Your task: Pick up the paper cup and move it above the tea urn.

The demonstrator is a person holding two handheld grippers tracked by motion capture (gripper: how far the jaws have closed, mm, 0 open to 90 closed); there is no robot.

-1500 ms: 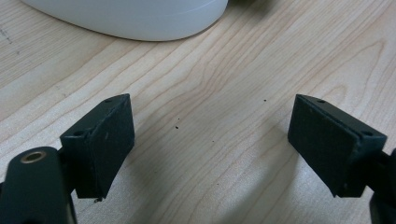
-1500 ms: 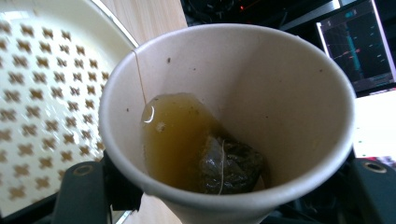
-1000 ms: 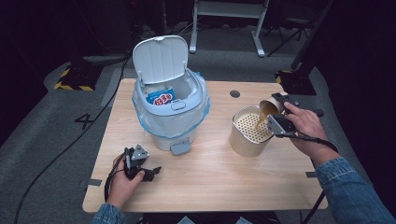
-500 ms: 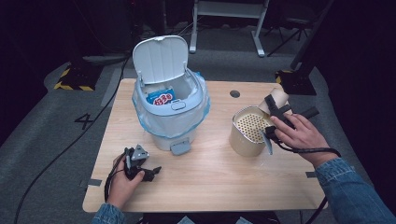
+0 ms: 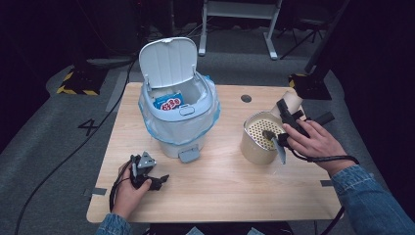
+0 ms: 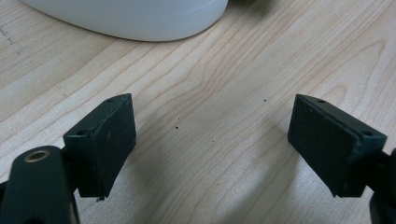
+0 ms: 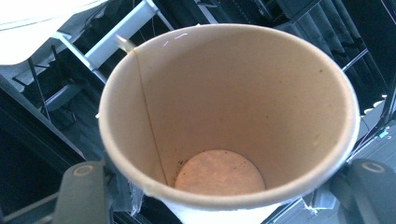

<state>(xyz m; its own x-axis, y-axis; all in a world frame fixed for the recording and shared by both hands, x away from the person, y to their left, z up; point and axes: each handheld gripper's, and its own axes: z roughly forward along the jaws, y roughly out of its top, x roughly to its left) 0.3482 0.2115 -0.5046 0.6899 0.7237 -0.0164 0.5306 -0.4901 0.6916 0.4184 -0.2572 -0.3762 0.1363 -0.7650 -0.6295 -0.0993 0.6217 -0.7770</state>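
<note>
Right hand-held gripper (image 5: 286,117) pinching paper cup (image 7: 229,121), since tipped back beside strainer tin (image 5: 258,137); emptying looked done. Left hand-held gripper (image 6: 212,144) spread, idle on counter (image 5: 220,191).

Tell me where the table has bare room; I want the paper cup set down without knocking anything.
Bare wood runs along the near edge of the table, between the left gripper and the right hand. It is crowded around the strainer can and the lined bin; the right gripper holds the paper cup there.
</note>
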